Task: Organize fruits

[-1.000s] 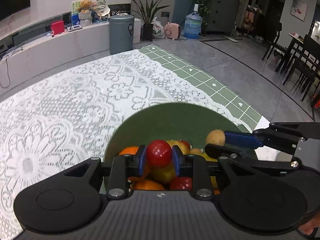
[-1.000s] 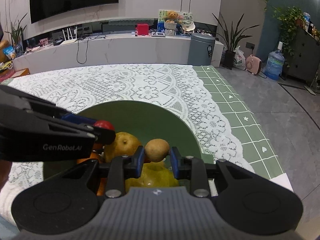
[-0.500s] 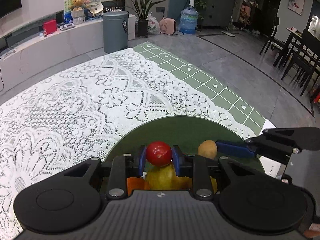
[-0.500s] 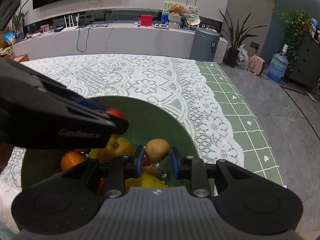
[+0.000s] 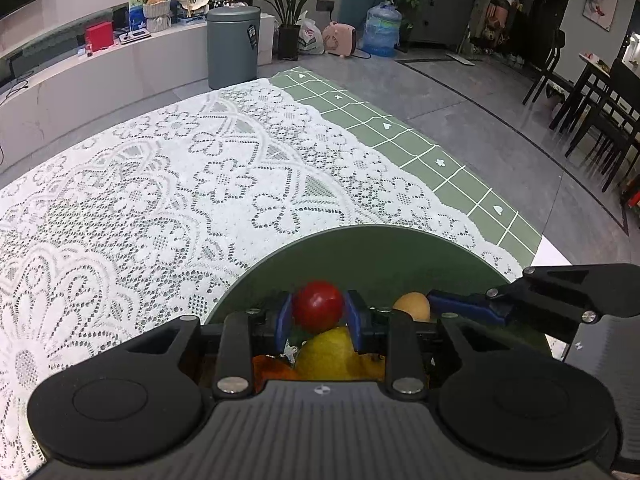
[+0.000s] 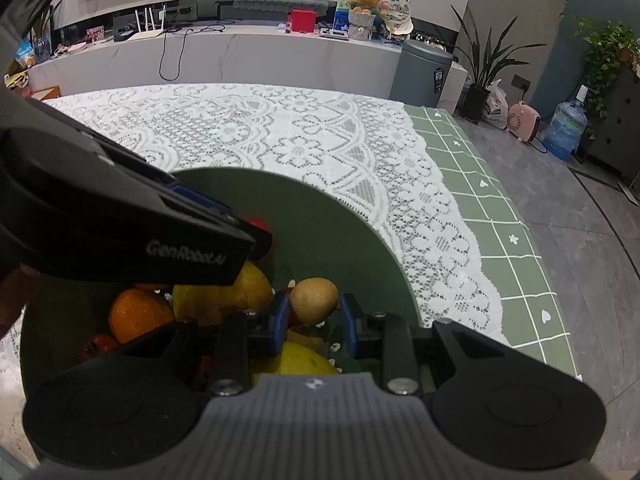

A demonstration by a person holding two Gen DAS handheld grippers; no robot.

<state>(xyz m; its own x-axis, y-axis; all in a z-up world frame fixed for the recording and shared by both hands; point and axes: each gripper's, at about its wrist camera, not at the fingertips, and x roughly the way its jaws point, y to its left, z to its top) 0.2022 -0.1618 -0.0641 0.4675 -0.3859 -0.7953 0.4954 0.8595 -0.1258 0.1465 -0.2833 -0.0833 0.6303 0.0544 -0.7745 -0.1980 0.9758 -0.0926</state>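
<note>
Your left gripper [image 5: 319, 316] has a small red fruit [image 5: 319, 305] pinched between its blue pads, the jaws drawn in close around it and just starting to ease apart. Your right gripper [image 6: 313, 322] has its jaws nearly closed on a small tan-brown fruit [image 6: 314, 300]. Both fruits hang over the green bowl [image 5: 384, 256], the red one above a yellow fruit [image 5: 332, 354] in the pile. From the right wrist view you can see more of that pile: an orange [image 6: 138, 314] at the bowl's left side, a large yellow fruit [image 6: 236, 294] beside it, and a small red one [image 6: 98, 344] lower left. The left gripper crosses that view from the left, above the orange. The bowl sits on the white lace cloth [image 5: 160, 200] near the counter's right edge, where the green checked cover [image 6: 500, 232] shows beyond the lace.
</note>
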